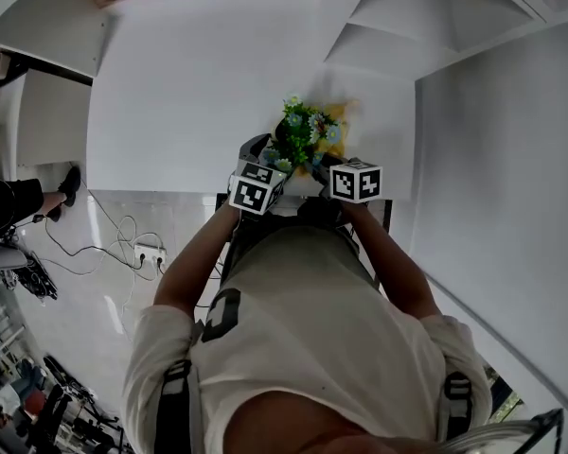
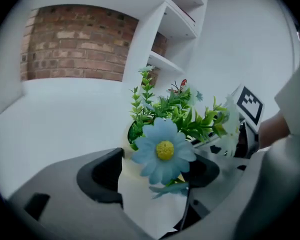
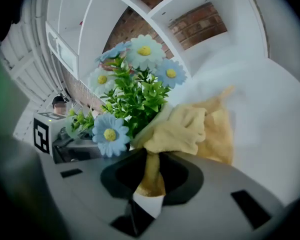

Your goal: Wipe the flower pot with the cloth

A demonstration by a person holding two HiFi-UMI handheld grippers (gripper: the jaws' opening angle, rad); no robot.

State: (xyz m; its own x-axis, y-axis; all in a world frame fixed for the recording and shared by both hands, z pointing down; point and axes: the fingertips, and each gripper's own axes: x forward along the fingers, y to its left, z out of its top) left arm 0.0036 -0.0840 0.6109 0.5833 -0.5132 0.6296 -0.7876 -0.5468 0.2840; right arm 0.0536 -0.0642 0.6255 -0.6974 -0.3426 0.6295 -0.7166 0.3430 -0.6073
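Firmly, left hand-held gripper point(image 2: 155, 173) tight on flower pot point(image 2: 149, 209), right point(image 3: 150, 176) on cloth point(image 3: 182, 129); open table point(image 2: 55, 119) beyond.

Soft, nappy yellow cloth point(image 3: 187, 129), smooth matt white flower pot point(image 2: 150, 201), plastic-looking flowers point(image 2: 164, 151), rough brick wall point(image 2: 75, 44)
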